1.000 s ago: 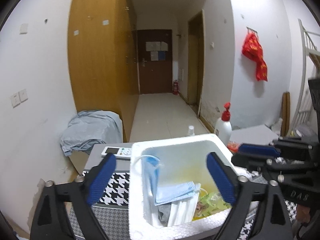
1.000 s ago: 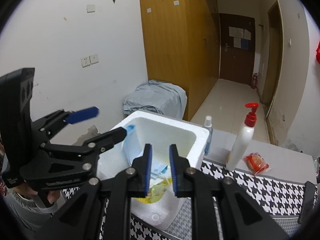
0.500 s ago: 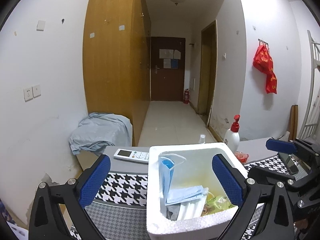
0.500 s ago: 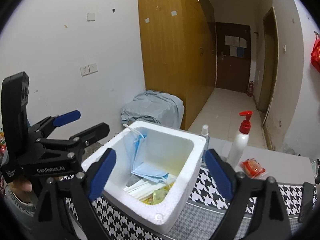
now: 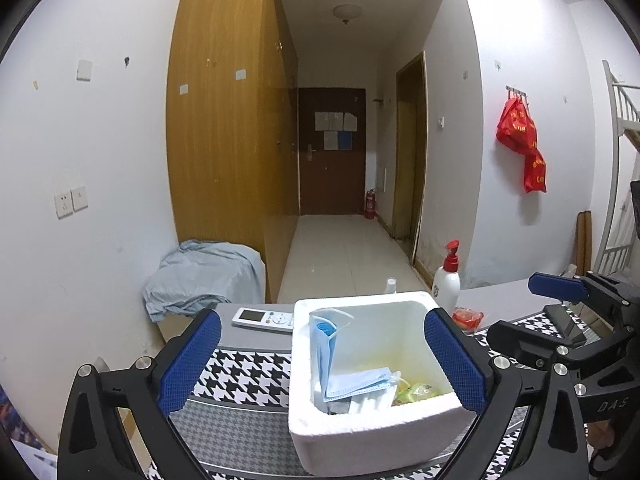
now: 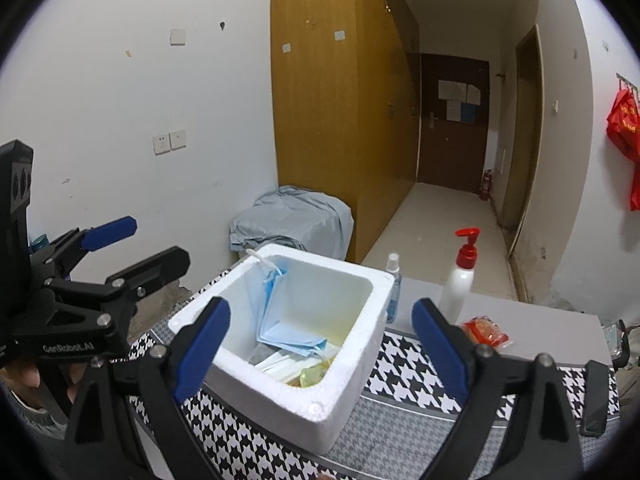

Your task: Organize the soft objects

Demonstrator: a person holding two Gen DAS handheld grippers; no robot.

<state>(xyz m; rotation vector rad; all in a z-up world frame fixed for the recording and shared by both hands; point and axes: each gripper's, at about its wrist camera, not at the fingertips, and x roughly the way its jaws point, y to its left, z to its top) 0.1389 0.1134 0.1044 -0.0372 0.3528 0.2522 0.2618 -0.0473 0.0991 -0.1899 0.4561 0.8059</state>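
The left gripper (image 5: 320, 356) is spread wide and holds nothing; the white foam box (image 5: 372, 436) sits on the houndstooth table (image 5: 248, 372) ahead of it, between the line of its fingers. Blue face masks (image 6: 288, 320) lean against the box's left inner wall. The right gripper (image 6: 320, 344) is likewise wide and empty, apart from the box, above its near corner.

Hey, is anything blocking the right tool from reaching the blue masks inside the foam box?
Nothing visible blocks it. The foam box has no lid, and the blue masks lie exposed against its left wall. The right tool is open and empty in front of the box; the left tool is off to the side.
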